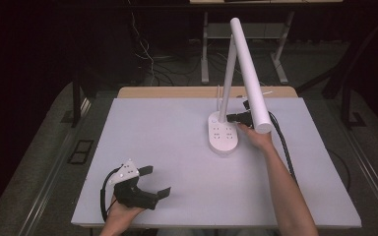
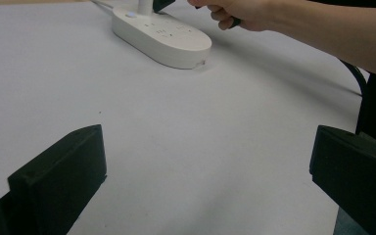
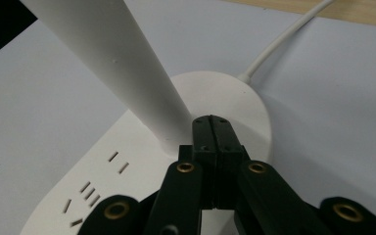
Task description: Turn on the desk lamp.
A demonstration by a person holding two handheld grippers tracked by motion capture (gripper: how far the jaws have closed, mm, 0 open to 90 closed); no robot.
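Note:
A white desk lamp stands on the grey mat, its oval base [image 1: 222, 134] carrying several socket slots. Its stem [image 1: 229, 73] rises from the base's far end and a long tube head [image 1: 250, 69] slopes over the right side. My right gripper [image 1: 229, 118] is shut with nothing between its jaws. In the right gripper view its tips [image 3: 210, 125] rest on the base [image 3: 127, 161] right beside the foot of the stem [image 3: 122, 63]. My left gripper [image 1: 158, 180] lies open near the front left of the mat, and the left gripper view shows its jaws wide apart [image 2: 205, 161], facing the lamp base [image 2: 161, 36].
The grey mat [image 1: 167, 147] covers a wooden table [image 1: 177, 92]. A white cord [image 3: 284, 39] runs from the base toward the table's far edge. The person's right forearm [image 1: 285, 187] crosses the mat's right side, with a black cable [image 1: 283, 142] trailing beside it.

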